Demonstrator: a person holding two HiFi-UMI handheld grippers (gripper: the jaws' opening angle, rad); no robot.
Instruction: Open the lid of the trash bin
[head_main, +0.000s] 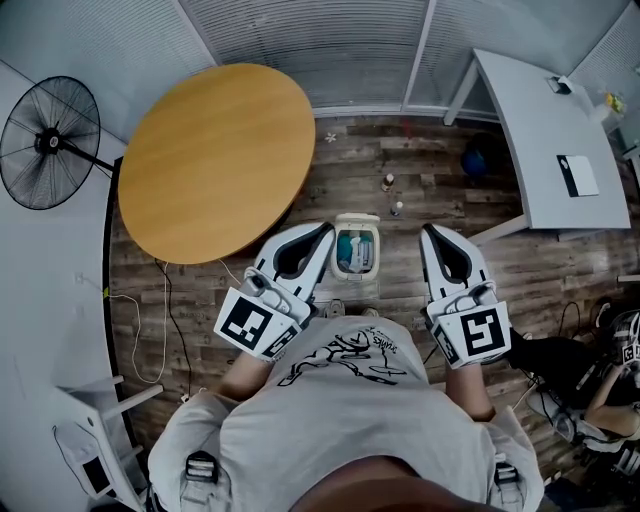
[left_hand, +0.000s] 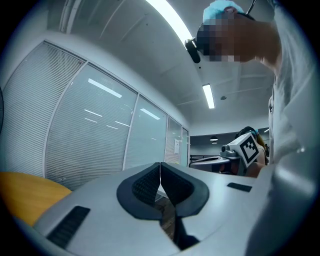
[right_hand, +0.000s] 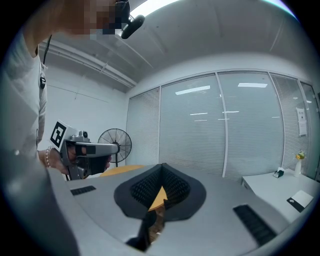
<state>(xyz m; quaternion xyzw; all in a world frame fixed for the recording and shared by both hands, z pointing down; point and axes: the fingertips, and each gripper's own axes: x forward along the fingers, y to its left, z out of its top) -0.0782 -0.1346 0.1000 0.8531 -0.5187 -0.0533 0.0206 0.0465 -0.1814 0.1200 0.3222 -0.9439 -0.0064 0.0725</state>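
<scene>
The trash bin (head_main: 357, 250) stands on the wooden floor (head_main: 420, 170), right between the two tools. The left tool (head_main: 322, 234) and the right tool (head_main: 428, 232) are both pinched tight together and hold nothing. A round table (head_main: 215, 160) is near the bin.

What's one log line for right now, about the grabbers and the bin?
left gripper: shut, empty | right gripper: shut, empty | trash bin: on floor, between them in head view, not touched
</scene>
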